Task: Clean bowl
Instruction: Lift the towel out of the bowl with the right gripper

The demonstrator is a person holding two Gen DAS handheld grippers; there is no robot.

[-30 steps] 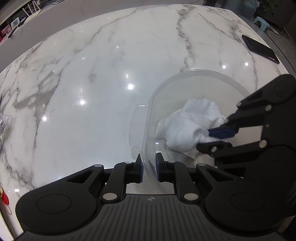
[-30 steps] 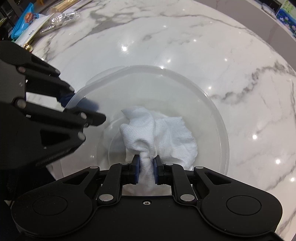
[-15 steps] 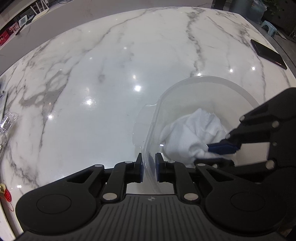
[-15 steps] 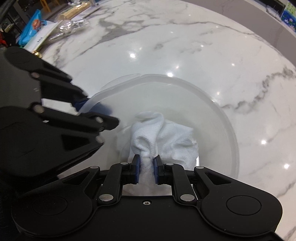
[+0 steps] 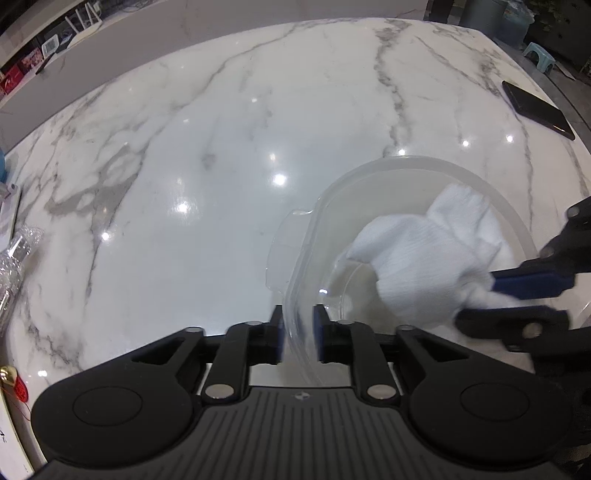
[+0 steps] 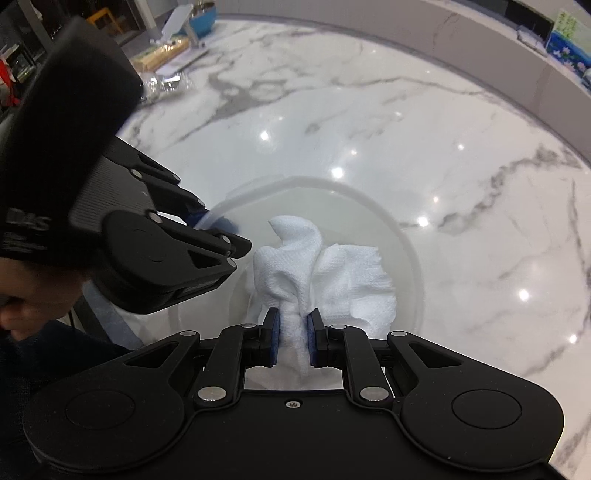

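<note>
A clear plastic bowl [image 5: 373,177] sits on the white marble table [image 5: 221,166]. My left gripper [image 5: 298,332] is shut on the bowl's near rim. It also shows in the right wrist view [image 6: 218,230] at the bowl's [image 6: 391,225] left rim. My right gripper [image 6: 292,339] is shut on a crumpled white cloth [image 6: 332,280] and presses it inside the bowl. In the left wrist view the right gripper [image 5: 517,299] reaches in from the right with the cloth [image 5: 424,258].
A black phone [image 5: 537,109] lies at the table's far right edge. Shiny wrapped packages [image 5: 14,254] lie at the left edge. Boxes, a foil packet [image 6: 166,83] and a blue bowl [image 6: 201,16] sit at the far left in the right wrist view.
Both grippers and the bowl have shifted on the table, with more marble showing beyond. The cloth has moved toward the bowl's right side in the left wrist view. Both grips hold.
</note>
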